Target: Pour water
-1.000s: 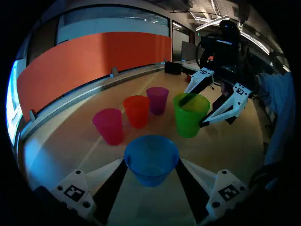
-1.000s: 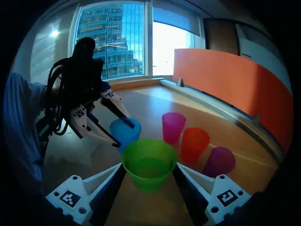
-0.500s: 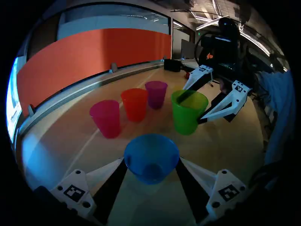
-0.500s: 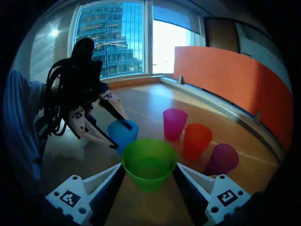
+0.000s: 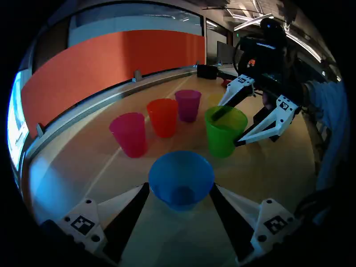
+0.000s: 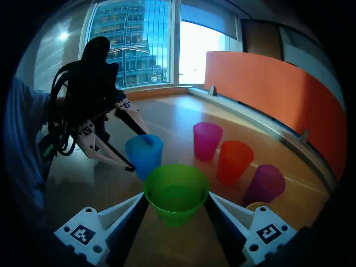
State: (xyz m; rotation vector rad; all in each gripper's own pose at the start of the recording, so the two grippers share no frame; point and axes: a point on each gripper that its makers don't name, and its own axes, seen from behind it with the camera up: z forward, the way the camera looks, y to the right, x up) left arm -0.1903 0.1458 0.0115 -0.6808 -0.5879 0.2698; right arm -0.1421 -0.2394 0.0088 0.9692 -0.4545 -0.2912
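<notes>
Pale wooden tabletop (image 5: 89,169) runs the length of the room, with a long orange partition wall (image 5: 111,62) along its far edge and tall windows (image 6: 133,44) looking out on high-rise buildings at one end. Three translucent plastic cups stand upright in a close row on the wood: the orange cup (image 5: 163,116) in the middle, a pink cup (image 5: 130,133) just beside it on the window side, and a purple cup (image 5: 187,105) just beside it on the other side. On the side of the orange cup away from the partition, the left gripper (image 5: 179,189) is clamped on a translucent blue plastic cup (image 5: 181,178), one finger pressing each side below the rim. The right gripper (image 6: 176,198) grips a translucent green plastic cup (image 6: 176,191) the same way, near the orange cup and close to the blue one. Both held cups sit upright with their mouths open to the cameras; whether either holds water is hard to tell through the tinted walls. A person's light blue sleeve (image 6: 22,147) shows behind the left gripper.
</notes>
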